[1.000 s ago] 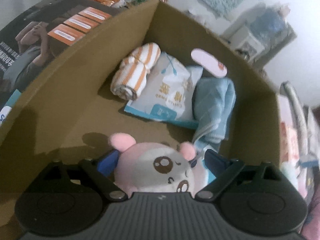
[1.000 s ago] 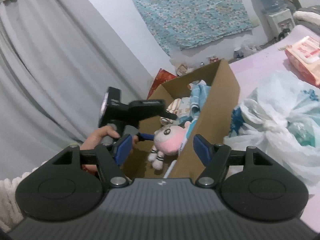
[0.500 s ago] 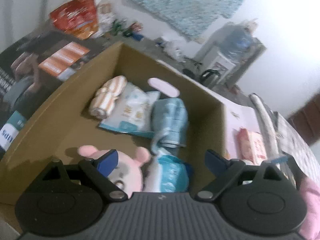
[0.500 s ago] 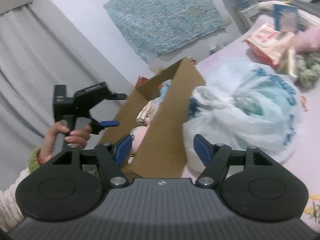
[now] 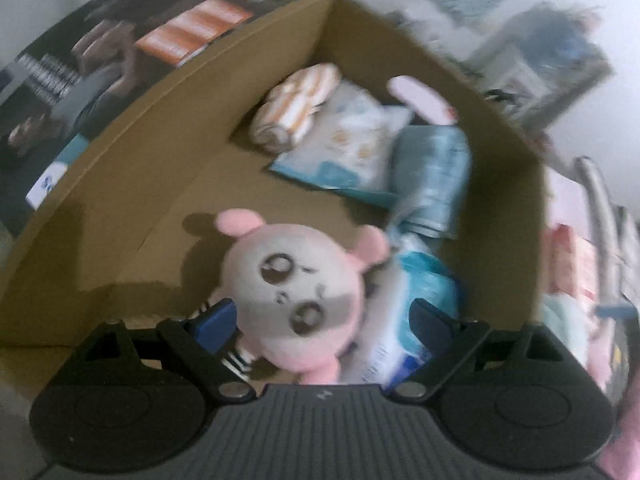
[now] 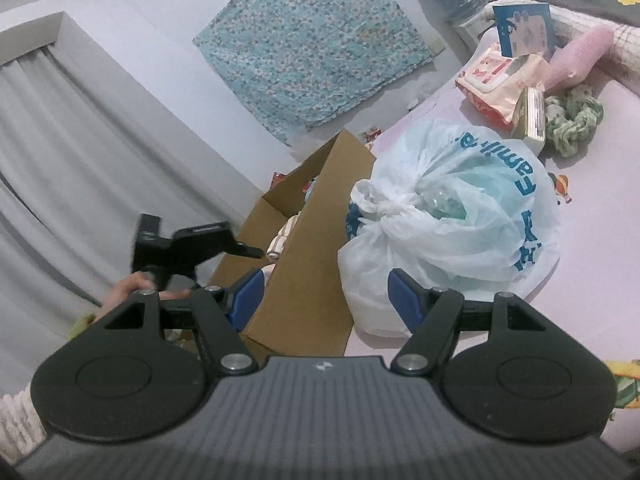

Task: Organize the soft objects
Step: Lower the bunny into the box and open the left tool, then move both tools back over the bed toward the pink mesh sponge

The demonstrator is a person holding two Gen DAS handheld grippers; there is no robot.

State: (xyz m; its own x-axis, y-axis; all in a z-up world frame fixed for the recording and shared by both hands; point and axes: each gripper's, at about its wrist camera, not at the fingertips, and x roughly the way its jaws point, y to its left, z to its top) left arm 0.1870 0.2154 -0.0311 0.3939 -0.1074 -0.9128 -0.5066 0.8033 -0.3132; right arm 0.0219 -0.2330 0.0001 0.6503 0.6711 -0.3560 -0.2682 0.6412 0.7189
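My left tool [image 5: 324, 316]: wide, empty over plush toy [image 5: 296, 280] in cardboard box [image 5: 132, 184] | my right tool [image 6: 324, 294]: open, empty near plastic bag [image 6: 452, 216] | risk: knotted bag slips if I pinch loose film.

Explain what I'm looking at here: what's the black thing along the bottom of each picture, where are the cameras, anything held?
No robot here: a person holds a two-finger tool in each hand, with a fisheye camera on each looking along its fingers. The black body at the bottom of each picture is that tool.

Left view: the left tool looks down into a cardboard box holding a pink plush toy, a striped orange roll, a white packet and a blue cloth. The plush lies between the spread fingers; the blur hides whether the pads touch it.

Right view: the right tool is open and empty, facing the box's outer wall and a knotted white plastic bag on a pink surface. The other hand shows at left.
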